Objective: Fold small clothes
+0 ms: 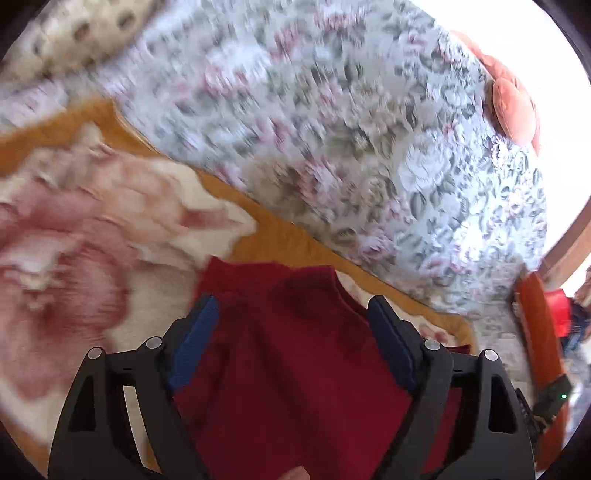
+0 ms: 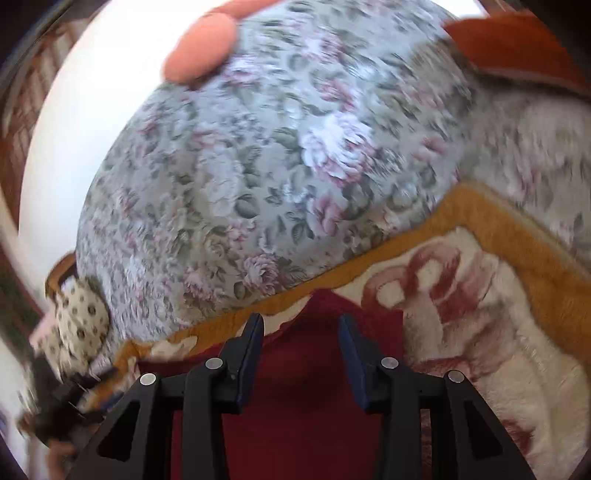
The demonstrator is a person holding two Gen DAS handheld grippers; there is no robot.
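Observation:
A dark red knitted garment [image 1: 295,369] lies on a cream blanket [image 1: 92,240] with pink flowers and a mustard border. In the left wrist view my left gripper [image 1: 291,301] stands wide open over the garment. The cloth's far edge shows between the blue pads, which do not press on it. In the right wrist view the same red garment [image 2: 306,387] lies under my right gripper [image 2: 301,318]. Its jaws stand apart with only the cloth's upper edge between them, on the blanket [image 2: 480,314]. The lower part of the garment is hidden behind both grippers.
Beyond the blanket spreads a grey floral bedcover [image 1: 332,129] [image 2: 240,166]. A salmon cushion [image 1: 513,107] [image 2: 201,48] lies at its far edge, a spotted cushion [image 1: 85,29] [image 2: 79,317] to one side. An orange wooden frame [image 1: 539,332] borders the bed.

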